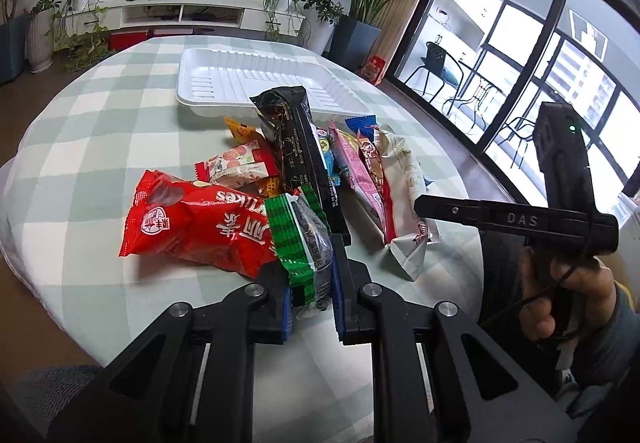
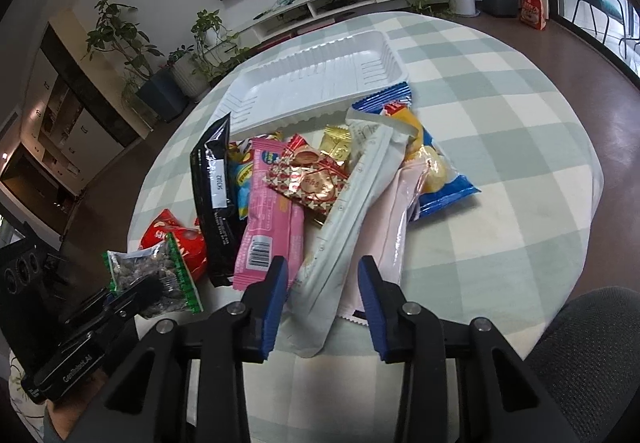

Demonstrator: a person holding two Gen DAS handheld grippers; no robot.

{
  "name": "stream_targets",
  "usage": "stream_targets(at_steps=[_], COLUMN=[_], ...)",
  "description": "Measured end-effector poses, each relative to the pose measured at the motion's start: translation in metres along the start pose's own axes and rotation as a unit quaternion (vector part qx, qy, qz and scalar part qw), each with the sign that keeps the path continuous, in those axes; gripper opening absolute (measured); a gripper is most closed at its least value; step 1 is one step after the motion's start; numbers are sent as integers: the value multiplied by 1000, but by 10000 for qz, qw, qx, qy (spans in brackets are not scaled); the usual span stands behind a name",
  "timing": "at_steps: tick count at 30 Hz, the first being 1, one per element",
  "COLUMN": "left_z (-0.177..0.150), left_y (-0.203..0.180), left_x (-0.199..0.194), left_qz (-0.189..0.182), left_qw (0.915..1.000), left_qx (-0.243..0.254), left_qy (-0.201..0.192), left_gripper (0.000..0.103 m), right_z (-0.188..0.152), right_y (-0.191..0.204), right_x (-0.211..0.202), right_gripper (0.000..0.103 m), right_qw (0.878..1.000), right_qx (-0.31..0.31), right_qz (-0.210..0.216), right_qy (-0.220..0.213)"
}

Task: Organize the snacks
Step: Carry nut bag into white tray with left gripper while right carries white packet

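Inspected: one round table under a pale green-and-white checked cloth (image 1: 100,131), bearing one white ribbed plastic tray (image 1: 256,79) at the far side, nothing visible inside it. Heaped on the cloth just in front of the tray: one pile of wrapped snacks.

Counted in the pile:
- one large red crisp bag (image 1: 192,219), at the left side in the left wrist view;
- one long black pouch (image 1: 304,151), propped upward, its top overlapping the tray's near rim;
- one pink bar wrapper (image 2: 272,223);
- one long white sachet (image 2: 352,211), lying diagonally;
- one blue-and-yellow chip bag (image 2: 436,167), at the right edge;
- one red-and-gold patterned packet (image 2: 312,183), on top of the pink bar;
- one gold foil packet (image 2: 338,147);
- one clear green-edged packet of dark nuts (image 1: 304,243).
Further small wrappers partly hidden; exact total not determinable.

Left gripper (image 1: 310,307): blue pads clenched on the green-edged nut packet, at the near edge of the pile.

Right gripper (image 2: 322,303): jaws partly apart, straddling the near end of the white sachet; a visible gap on each side, no pad contact seen, nothing grasped. Held by one hand (image 1: 560,295), seen at the right of the left wrist view.
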State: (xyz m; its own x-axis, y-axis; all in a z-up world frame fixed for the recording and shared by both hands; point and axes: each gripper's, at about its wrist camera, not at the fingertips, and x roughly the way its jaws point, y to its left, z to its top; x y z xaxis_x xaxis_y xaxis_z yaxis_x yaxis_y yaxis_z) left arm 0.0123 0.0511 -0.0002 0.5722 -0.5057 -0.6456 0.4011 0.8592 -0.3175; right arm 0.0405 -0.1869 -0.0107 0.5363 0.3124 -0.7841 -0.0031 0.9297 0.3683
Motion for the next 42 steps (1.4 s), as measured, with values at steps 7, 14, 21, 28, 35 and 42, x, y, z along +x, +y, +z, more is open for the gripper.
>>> stream_targets(at_steps=[7, 14, 21, 28, 35, 42], left_z=[-3, -4, -3, -3, -1, 6], left_y=[1, 1, 2, 5, 8, 11], left_x=[1, 3, 5, 3, -4, -13], left_qz=[-82, -122, -199, -296, -481, -619], left_qw=[10000, 9999, 9998, 9995, 9984, 9970], left_qx=[2, -7, -20, -109, -276, -413], left_qy=[5, 28, 41, -20, -109, -231], left_gripper=[13, 13, 13, 13, 13, 13], right_z=[9, 10, 7, 6, 8, 8], right_y=[-2, -9, -17, -18, -18, -26], right_x=[17, 25, 21, 6, -10, -14], right_gripper=[40, 26, 19, 18, 18, 18], right_qw=[9995, 9988, 9976, 9956, 9933, 9912], right_qx=[85, 211, 428, 576, 649, 788], right_qz=[-1, 241, 463, 732, 947, 1057], right_qy=[302, 363, 291, 116, -122, -123])
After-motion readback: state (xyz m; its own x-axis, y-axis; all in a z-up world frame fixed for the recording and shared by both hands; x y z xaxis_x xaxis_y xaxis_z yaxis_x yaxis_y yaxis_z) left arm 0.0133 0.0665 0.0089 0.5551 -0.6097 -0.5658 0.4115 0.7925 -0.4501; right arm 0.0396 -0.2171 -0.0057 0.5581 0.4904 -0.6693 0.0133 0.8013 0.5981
